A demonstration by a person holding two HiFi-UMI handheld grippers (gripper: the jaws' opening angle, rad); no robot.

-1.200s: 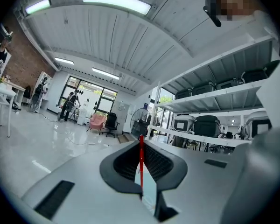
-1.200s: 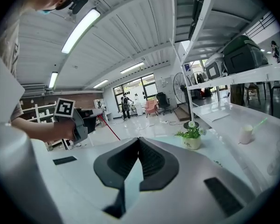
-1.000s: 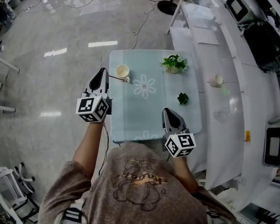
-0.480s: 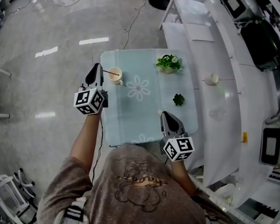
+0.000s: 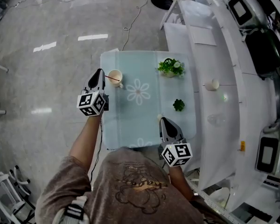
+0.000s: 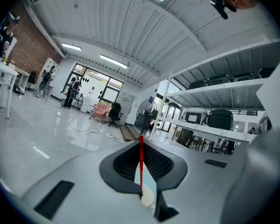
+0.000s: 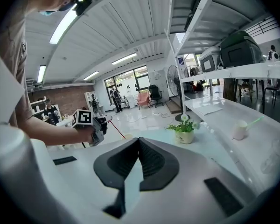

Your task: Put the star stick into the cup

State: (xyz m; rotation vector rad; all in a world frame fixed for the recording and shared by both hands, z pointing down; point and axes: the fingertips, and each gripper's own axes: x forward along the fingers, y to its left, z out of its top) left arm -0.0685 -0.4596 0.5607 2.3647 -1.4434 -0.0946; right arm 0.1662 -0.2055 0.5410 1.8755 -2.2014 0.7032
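**A:** Where is the star stick (image 5: 108,77) sitting right now?

**B:** The left gripper (image 5: 100,72) is pinching it. In the left gripper view the fingers (image 6: 123,164) are pressing together on the thin red shaft (image 6: 141,158).

**A:** And which way is it lying relative to the cup (image 5: 114,72)?

**B:** Its long axis is running from those fingers to the right and slightly nearer, low across the far left corner of the table (image 5: 147,120). The free end is reaching the cup's mouth. The cup is standing just to the right of the fingertips, so the move is turning on tipping that far end down into the opening.

**A:** Is the end already inside?

**B:** It is looking that way from the head view, though the picture is too small for me to say whether the tip is below the rim or only over it.

**A:** Which gripper is nearer?

**B:** The left one, by far. The right gripper (image 5: 164,120) is hanging at the near right of the table, well apart from the cup. Its fingers (image 7: 151,164) are lying closed on nothing.

**A:** Counting things?

**B:** I am counting one stick, one cup, one potted plant (image 5: 170,66) at the far right, one small green plant (image 5: 178,105) nearer, and two grippers
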